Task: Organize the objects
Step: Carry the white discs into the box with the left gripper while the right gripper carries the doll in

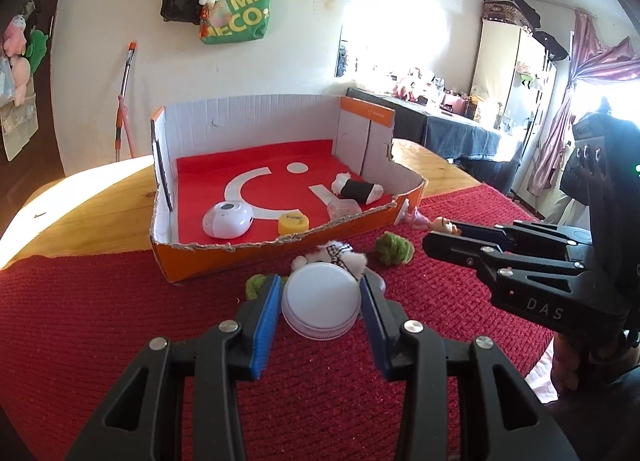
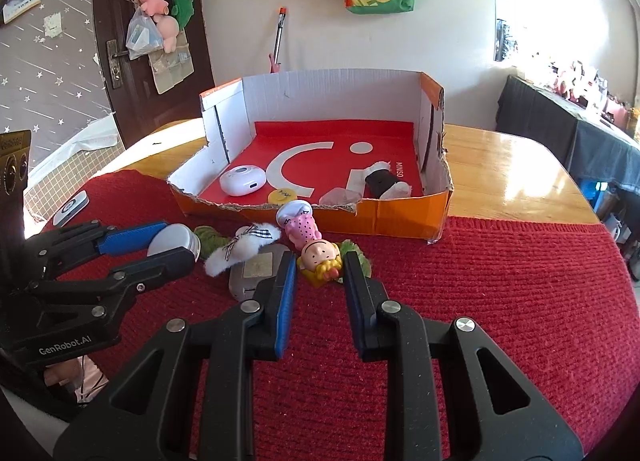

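Clamped between the blue pads of the left hand-held gripper (image 1: 320,297) is a white round lid (image 1: 320,303), held above the red mat (image 1: 120,321) on the counter (image 1: 92,201). Right of it, the right hand-held gripper (image 2: 320,273) pinches a small doll figure (image 2: 320,259), just before the orange cardboard box (image 2: 400,217).

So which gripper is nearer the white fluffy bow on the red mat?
Left. The left gripper, shut on the white lid, sits just in front of the white fluffy bow. The right gripper, holding the doll figure, is off to the bow's right.
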`<state>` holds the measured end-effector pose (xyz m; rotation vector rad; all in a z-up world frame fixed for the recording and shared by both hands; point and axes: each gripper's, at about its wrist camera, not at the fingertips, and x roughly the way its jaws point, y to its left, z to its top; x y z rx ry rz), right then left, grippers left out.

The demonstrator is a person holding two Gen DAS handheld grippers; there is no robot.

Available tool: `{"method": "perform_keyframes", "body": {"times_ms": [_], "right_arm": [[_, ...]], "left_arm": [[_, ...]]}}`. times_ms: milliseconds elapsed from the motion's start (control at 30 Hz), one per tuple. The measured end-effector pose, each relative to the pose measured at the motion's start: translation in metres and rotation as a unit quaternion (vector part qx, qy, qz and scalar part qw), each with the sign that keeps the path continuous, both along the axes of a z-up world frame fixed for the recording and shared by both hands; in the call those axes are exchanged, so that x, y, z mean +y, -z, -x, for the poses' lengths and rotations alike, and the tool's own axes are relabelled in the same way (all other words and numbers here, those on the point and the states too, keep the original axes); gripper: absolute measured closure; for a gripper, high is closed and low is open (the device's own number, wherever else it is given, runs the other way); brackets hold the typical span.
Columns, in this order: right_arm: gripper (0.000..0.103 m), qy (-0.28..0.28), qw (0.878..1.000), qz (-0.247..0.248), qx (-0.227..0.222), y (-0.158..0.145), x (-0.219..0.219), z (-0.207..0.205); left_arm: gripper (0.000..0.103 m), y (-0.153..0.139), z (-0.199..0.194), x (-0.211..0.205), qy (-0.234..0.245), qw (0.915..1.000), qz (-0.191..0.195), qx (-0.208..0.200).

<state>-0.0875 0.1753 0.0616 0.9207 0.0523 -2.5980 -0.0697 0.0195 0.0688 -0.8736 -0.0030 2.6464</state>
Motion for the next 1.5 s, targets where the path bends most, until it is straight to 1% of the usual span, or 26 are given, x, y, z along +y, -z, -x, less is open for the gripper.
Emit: {"method": "perform_keyframes", "body": {"times_ms": [467,600,733,867,967,1033,1267,1367,1433,1500], "right_arm": [[0.081,-0.003,1.0,-0.001,0.004,-0.003,-0.001,-0.002],[0.081,-0.006,1.0,-0.002,0.006,-0.007,-0.002,0.003],[0.081,-0.008,1.0,0.0,0.008,-0.012,-0.003,0.018],[0.081,-0.012,1.0,-0.008,0.005,-0.016,-0.007,0.041],[0.081,-0.021,1.0,-0.014,-0.006,-0.018,-0.012,0.061],[0.081,-0.028,0.999,-0.028,-0.016,-0.018,-0.016,0.076],[0.081,-0.044,0.995,-0.072,-0.057,-0.014,-0.027,0.118],[0.081,-0.053,0.992,-0.088,-0.073,-0.011,-0.032,0.132],[0.081,-0.057,0.99,-0.095,-0.084,-0.008,-0.034,0.139],[0.081,-0.063,0.988,-0.102,-0.1,-0.004,-0.038,0.147]], "left_arm": [[0.061,-0.008,-0.002,0.0,-0.001,0.9999,0.002,0.013],[0.061,-0.015,0.006,0.001,0.004,0.9998,0.002,0.017],[0.061,-0.021,0.021,0.003,0.007,0.9998,-0.004,0.017],[0.061,-0.026,0.048,0.004,0.014,0.9997,-0.02,-0.002],[0.061,-0.028,0.071,0.005,0.018,0.9995,-0.019,-0.018],[0.061,-0.028,0.086,0.006,0.02,0.9992,-0.019,-0.03],[0.061,-0.023,0.124,0.012,0.03,0.998,0.023,-0.051],[0.061,-0.02,0.135,0.013,0.04,0.997,0.031,-0.059],[0.061,-0.016,0.145,0.014,0.045,0.9954,0.033,-0.078],[0.061,-0.011,0.155,0.013,0.055,0.9933,0.025,-0.099]]}}
